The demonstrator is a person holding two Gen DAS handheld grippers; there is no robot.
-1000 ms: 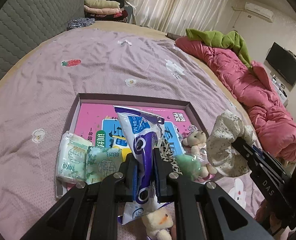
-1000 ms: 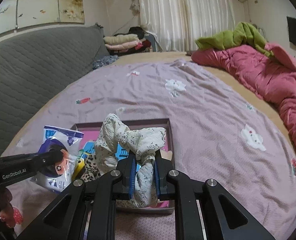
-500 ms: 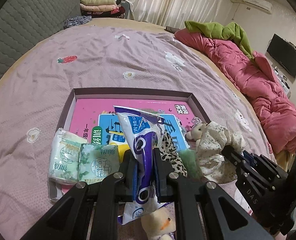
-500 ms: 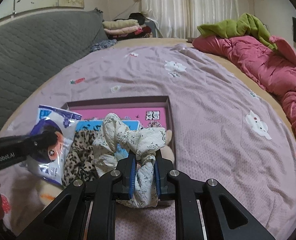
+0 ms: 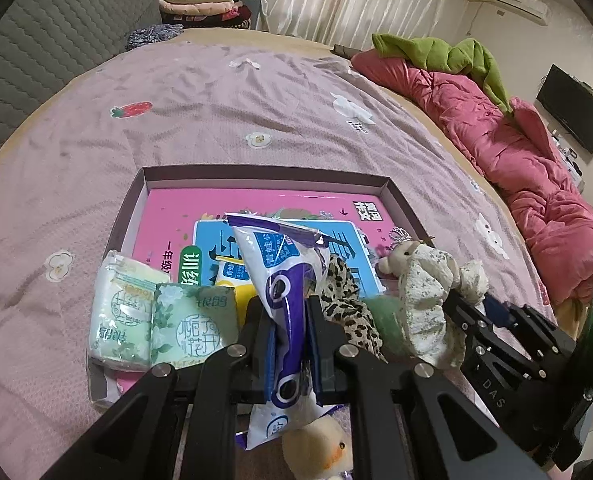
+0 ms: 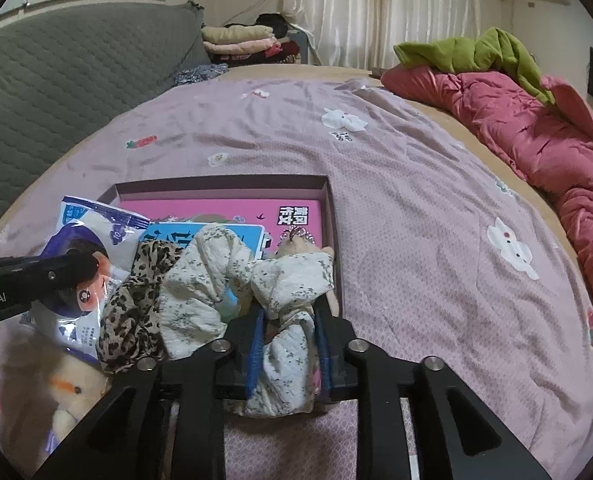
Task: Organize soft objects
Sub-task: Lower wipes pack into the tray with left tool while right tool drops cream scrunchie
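- Scrunchie point(image 6: 224, 280) (white floral) sits low at the box's point(image 6: 224, 182) right near corner, on a small plush bear point(image 5: 406, 254); its tail is between the R gripper's point(image 6: 288, 344) pads.
- R gripper: jaws have just been opening, gap shows on both sides of the cloth, so it's let go, not clamped. Looks like that drop-off is about done.
- L gripper point(image 5: 287, 340): shut tight on a blue-white-purple packet point(image 5: 280, 264), held up over the box's near edge, not yet set down.
- Already in box: two green tissue packs point(image 5: 148, 320) at left near corner, leopard scrunchie point(image 5: 344, 304) mid, sth pale green point(image 5: 384, 316) beside it (can't tell what).
- Left to do, by my read: place packet; a yellowish duck plush point(image 5: 320, 452) lies outside the box on the bedspread point(image 5: 256, 112), prob. needs to go in too.
- Approx. over halfway; back half of box is free of items.
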